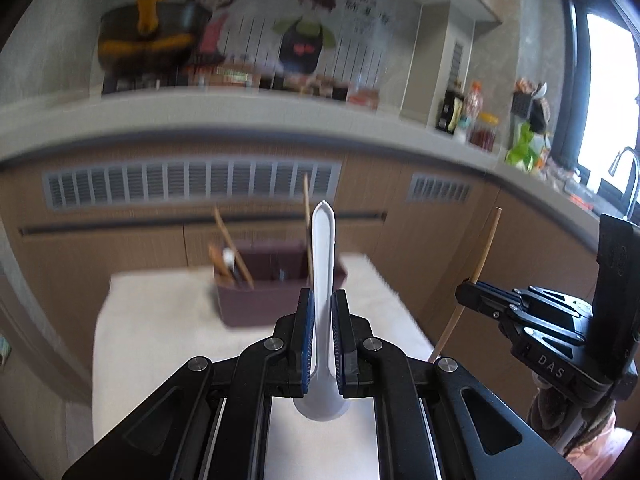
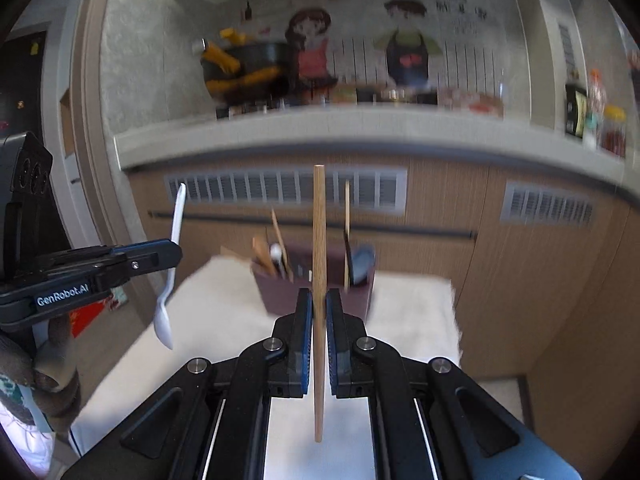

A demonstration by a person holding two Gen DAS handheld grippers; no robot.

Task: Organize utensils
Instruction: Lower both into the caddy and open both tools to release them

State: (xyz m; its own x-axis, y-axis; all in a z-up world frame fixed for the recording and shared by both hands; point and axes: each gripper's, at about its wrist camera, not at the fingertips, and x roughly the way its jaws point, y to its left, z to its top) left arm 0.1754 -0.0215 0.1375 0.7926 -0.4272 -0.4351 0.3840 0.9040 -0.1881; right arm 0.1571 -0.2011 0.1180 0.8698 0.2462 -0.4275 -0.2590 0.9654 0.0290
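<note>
The left hand-held gripper (image 1: 322, 330) pinches a white plastic spoon (image 1: 322, 264) upright, bowl down. The right hand-held gripper (image 2: 319, 330) pinches 1 wooden chopstick (image 2: 319, 280) upright. Beyond, a maroon rectangular utensil holder (image 2: 280, 296) stands on the white-covered desk (image 2: 412, 320).

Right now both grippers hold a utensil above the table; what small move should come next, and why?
Probably carry the left gripper forward over the maroon utensil holder. It is shut on the white plastic spoon, bowl end down, and the holder stands ahead on the white cloth. The right gripper, shut on a wooden chopstick, could follow.
</note>
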